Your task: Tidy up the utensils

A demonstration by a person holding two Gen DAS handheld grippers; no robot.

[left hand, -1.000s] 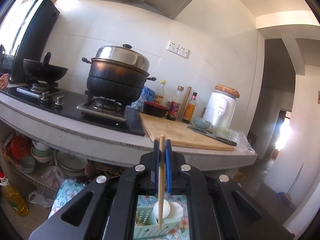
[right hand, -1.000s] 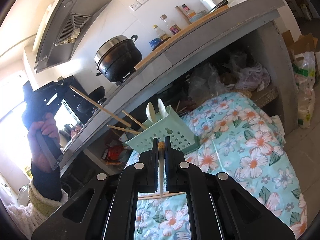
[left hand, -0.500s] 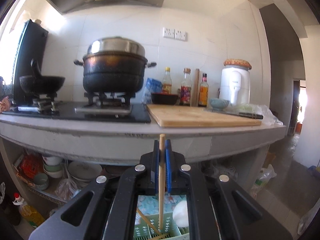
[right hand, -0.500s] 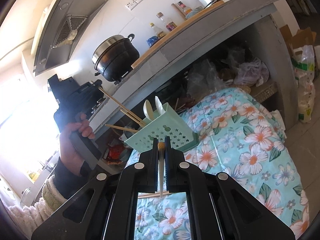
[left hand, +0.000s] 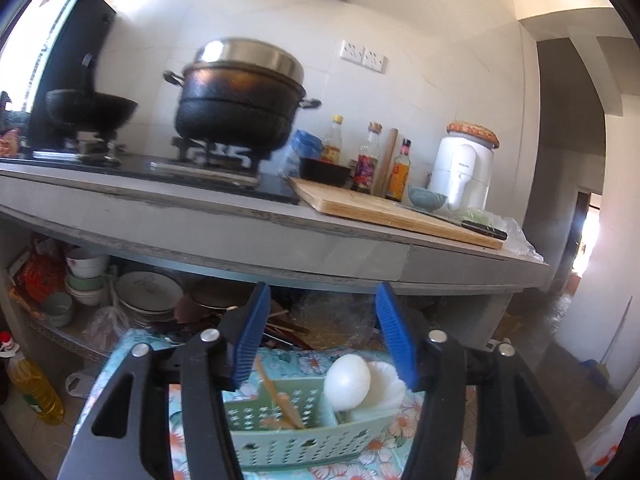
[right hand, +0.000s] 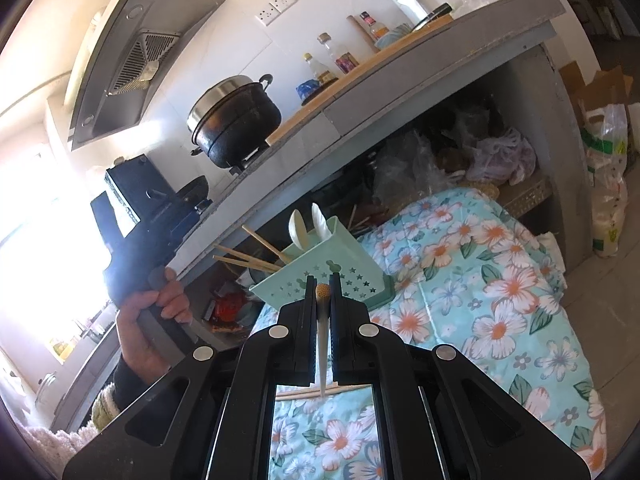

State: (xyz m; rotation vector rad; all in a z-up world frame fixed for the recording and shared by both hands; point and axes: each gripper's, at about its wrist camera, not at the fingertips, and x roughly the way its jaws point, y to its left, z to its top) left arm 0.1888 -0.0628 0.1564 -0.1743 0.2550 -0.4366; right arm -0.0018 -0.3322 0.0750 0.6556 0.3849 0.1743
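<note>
Left gripper [left hand: 320, 336]: my jaws have just been opening, nothing between them now. Chopstick [left hand: 280, 396]: formerly pinched there, now leaning in the green caddy [left hand: 288, 436], my hand lower.

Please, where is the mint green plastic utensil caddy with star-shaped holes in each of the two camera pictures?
Left wrist view: the mint green plastic utensil caddy is at the bottom centre, below the open blue pads.
Right wrist view: it stands centre, just above the fingertips, on the floral cloth.
Shared landmark: the black pot with steel lid.
</note>
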